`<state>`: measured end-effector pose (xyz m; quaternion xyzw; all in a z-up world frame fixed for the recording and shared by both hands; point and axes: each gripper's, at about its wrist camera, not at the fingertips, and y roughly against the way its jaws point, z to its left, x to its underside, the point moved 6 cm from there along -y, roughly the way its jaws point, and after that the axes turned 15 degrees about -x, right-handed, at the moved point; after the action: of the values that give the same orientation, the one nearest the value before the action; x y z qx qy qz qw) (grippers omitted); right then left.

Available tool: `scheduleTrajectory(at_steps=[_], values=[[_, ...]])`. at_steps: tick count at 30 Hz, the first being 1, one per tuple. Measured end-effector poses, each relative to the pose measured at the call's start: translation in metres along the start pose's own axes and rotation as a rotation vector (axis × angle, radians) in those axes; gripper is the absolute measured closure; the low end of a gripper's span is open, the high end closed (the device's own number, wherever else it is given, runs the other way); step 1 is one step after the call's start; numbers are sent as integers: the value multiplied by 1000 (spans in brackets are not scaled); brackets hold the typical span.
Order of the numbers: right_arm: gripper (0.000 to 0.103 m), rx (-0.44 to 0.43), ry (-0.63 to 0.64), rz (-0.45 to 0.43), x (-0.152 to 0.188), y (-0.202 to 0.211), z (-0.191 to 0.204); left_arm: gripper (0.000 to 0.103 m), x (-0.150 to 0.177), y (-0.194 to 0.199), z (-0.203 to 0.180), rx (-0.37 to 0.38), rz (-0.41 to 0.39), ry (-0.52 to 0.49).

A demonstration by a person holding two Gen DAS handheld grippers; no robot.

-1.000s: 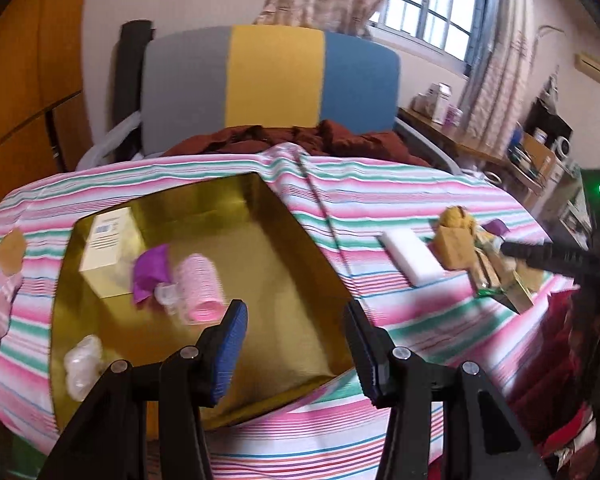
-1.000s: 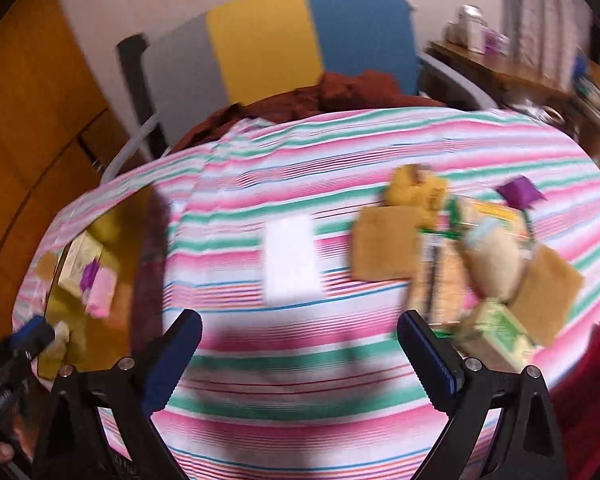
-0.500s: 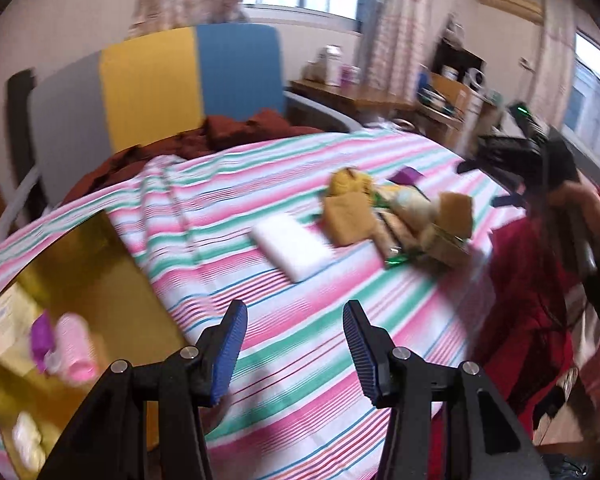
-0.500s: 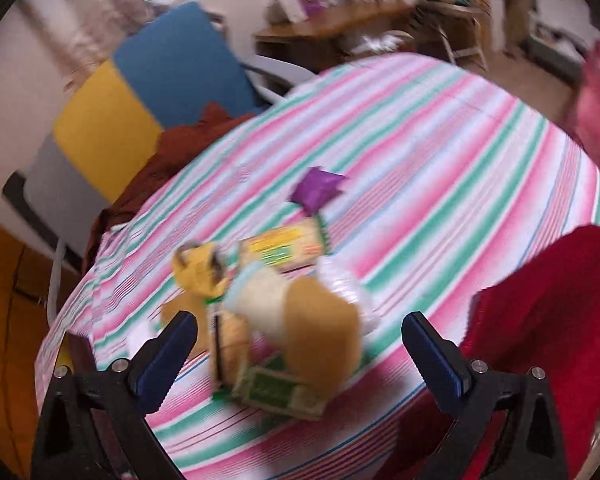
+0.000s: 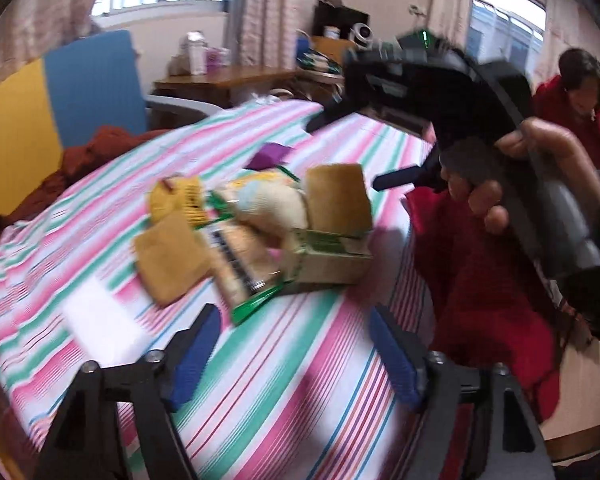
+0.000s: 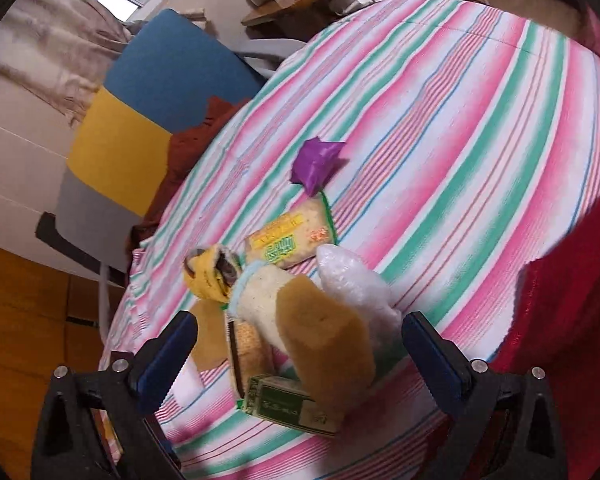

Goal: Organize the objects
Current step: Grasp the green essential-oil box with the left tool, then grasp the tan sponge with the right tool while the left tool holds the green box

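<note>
Striped cloth covers the desk (image 6: 480, 128), and the things I have to organize sit heaped near its edge: a tan sponge (image 6: 324, 344), a green box (image 6: 288, 404), snack packets (image 6: 288, 240) and a purple wrapper (image 6: 318, 160) just beyond. My left hand-held gripper (image 5: 292, 356) and right hand-held gripper (image 6: 300, 356) are both released and carry nothing. I judge nearly all the sorting of this pile is left.

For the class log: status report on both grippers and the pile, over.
Left gripper open, empty. Right gripper open, empty, above pile. Pile untouched on striped cloth. Nothing blocking.
</note>
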<state>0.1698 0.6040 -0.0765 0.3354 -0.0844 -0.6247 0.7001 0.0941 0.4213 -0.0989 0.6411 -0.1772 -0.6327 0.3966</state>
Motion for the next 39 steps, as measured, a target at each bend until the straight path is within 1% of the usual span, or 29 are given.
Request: scheduleTrajectory(at_steps=[3,6,8,10,11,15,18,19,20,21,23,24,27,29,34,37,39], values=[[0,-50,-9,-1,0,-1,3,21,-5,-18,-14,10,21,-45],[0,-96,-35,-18,-1,2,1,20,-10,-36,-26,-1,33,-64],[0,-110,-41,-23,-2,2,0,19,-14,-45,-32,-8,40,-59],[0,-112,-31,-18,-2,0,3,16,-18,-50,-37,-5,46,-43],[0,-111,-28,-12,-2,-2,3,16,-19,-52,-38,-9,49,-41],[0,-114,-30,-7,-3,-3,2,16,-22,-60,-44,-49,53,-59],[0,-115,-29,-2,-3,-2,-1,16,-25,-73,-43,-107,68,-65],[0,-110,-30,-1,-3,-3,-1,22,-26,-74,-41,-124,60,-61],[0,-105,-31,3,-3,-4,-1,24,-27,-74,-40,-124,51,-52],[0,-100,-33,5,-3,-5,-2,25,-27,-70,-39,-96,43,-33],[0,-81,-36,12,-3,-7,-3,25,-28,-63,-35,-72,24,-12],[0,-72,-38,16,-3,-8,-4,25,-28,-55,-33,-74,-5,-11],[0,-28,-39,30,-3,-12,-5,25,-23,-35,-27,-66,-40,-6],[0,-8,-39,43,-2,-15,-6,25,-18,-21,-21,-85,-62,0],[0,22,-37,50,-2,-17,-9,25,14,5,2,-120,-43,46],[0,41,-24,48,-2,-17,-8,25,33,14,22,-151,-19,94],[0,57,-13,67,-1,-20,-7,25,44,18,32,-177,-9,118]])
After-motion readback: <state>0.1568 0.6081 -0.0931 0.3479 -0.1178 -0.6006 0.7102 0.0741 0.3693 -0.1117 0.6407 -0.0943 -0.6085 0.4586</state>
